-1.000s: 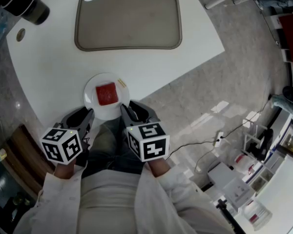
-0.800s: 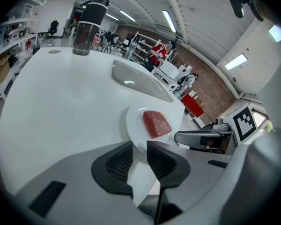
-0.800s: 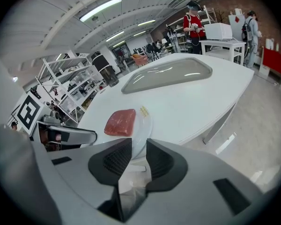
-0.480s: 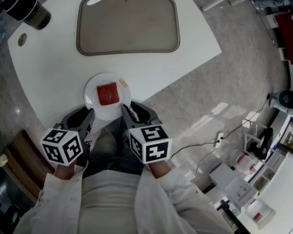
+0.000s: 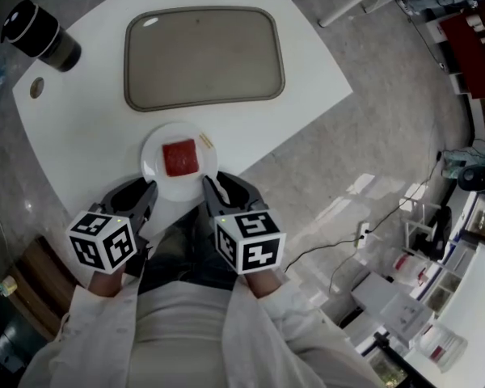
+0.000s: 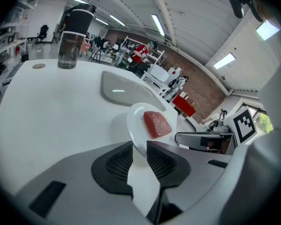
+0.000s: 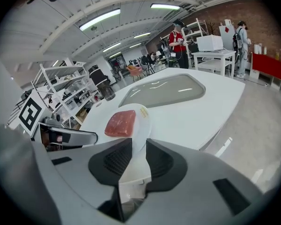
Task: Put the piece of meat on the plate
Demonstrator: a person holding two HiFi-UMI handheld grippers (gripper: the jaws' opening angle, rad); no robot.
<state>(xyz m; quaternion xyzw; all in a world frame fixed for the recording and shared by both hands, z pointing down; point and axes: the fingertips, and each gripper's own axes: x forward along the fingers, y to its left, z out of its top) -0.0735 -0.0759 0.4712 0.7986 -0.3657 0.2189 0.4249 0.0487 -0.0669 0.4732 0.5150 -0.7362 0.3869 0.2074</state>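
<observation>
A red square piece of meat (image 5: 179, 158) lies on a small white round plate (image 5: 155, 156) at the near edge of the white table (image 5: 307, 63). My left gripper (image 5: 151, 191) pinches the plate's near-left rim and my right gripper (image 5: 208, 186) pinches its near-right rim. In the left gripper view the plate (image 6: 136, 121) runs down between the narrow jaws of the left gripper (image 6: 139, 149), with the meat (image 6: 157, 124) just beyond. The right gripper view shows the same: the plate (image 7: 143, 121) rim sits inside the right gripper (image 7: 138, 146), the meat (image 7: 121, 123) on it. The plate casts a shadow on the table.
A large grey-brown tray (image 5: 202, 55) lies on the table beyond the plate. A black-lidded tumbler (image 5: 40, 29) stands at the far left, near a small round cap (image 5: 36, 87). The table ends close to my body. Cables and equipment (image 5: 404, 281) cover the floor at right.
Both grippers have risen slightly with the plate between them. The plate now sits closer to the tray's near edge in the head view; its place relative to the grippers is unchanged.
</observation>
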